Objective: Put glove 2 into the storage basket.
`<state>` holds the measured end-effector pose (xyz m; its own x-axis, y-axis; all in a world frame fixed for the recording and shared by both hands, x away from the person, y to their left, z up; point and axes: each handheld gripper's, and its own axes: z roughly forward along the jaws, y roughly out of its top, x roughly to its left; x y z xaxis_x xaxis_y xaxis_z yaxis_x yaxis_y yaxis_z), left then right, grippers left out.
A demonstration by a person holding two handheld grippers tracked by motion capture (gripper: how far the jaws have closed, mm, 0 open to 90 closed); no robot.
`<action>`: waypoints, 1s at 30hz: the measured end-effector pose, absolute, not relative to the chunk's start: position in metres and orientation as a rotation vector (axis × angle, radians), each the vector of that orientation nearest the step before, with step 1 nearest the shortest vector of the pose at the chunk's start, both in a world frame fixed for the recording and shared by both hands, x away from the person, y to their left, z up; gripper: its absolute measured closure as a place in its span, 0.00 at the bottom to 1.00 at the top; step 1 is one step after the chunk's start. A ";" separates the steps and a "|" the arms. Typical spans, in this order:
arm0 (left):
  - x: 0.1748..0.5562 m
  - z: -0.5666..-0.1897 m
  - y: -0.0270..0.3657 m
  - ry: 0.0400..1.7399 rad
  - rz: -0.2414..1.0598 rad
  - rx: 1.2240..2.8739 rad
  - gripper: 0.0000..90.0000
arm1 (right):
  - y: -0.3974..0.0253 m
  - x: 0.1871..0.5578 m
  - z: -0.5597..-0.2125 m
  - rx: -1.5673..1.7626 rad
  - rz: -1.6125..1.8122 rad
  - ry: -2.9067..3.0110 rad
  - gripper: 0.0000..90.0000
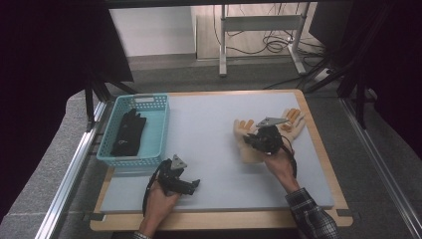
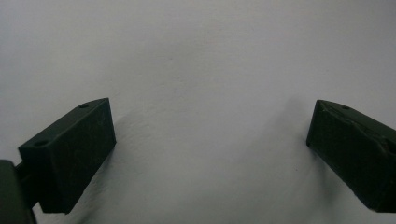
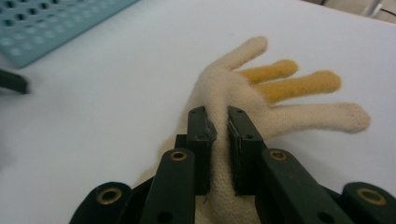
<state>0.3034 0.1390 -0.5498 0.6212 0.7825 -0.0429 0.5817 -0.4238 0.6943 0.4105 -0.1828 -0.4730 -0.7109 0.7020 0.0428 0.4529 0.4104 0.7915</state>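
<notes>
A cream knitted glove [image 3: 243, 88] with two yellow fingers lies flat on the pale grey mat [image 1: 209, 149], right of centre. My right gripper [image 3: 222, 121] is shut on a pinched fold along the glove's palm; from above the right gripper [image 1: 256, 142] sits over that glove [image 1: 244, 137]. A second cream glove [image 1: 294, 124] lies just beyond it to the right. My left gripper [image 1: 193, 185] rests near the front left of the mat. In its own view the left gripper [image 2: 210, 140] has its jaws wide apart over bare mat, with nothing between them.
A teal perforated basket [image 1: 130, 158] stands at the left edge of the mat with a black glove [image 1: 128, 132] lying inside. The basket's wall [image 3: 56, 23] shows at the upper left of the right gripper view. The wooden table edge [image 1: 318, 144] borders the mat on the right.
</notes>
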 end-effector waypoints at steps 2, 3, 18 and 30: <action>0.303 -0.550 0.139 1.065 0.377 2.157 0.02 | -0.170 0.396 -0.474 0.992 1.223 2.389 0.88; 0.303 -0.550 0.139 1.065 0.377 2.157 0.02 | -0.167 0.392 -0.476 0.990 1.229 2.395 0.88; 0.303 -0.550 0.139 1.066 0.376 2.156 0.02 | -0.178 0.392 -0.490 1.032 1.157 2.424 0.76; 0.303 -0.550 0.139 1.065 0.376 2.156 0.02 | -0.169 0.396 -0.525 1.063 1.124 2.518 0.96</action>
<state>0.3034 0.1390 -0.5499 0.6208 0.7827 -0.0435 0.5818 -0.4229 0.6947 0.3963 -0.1693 -0.5251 -0.7263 0.6780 0.1132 0.5370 0.4569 0.7092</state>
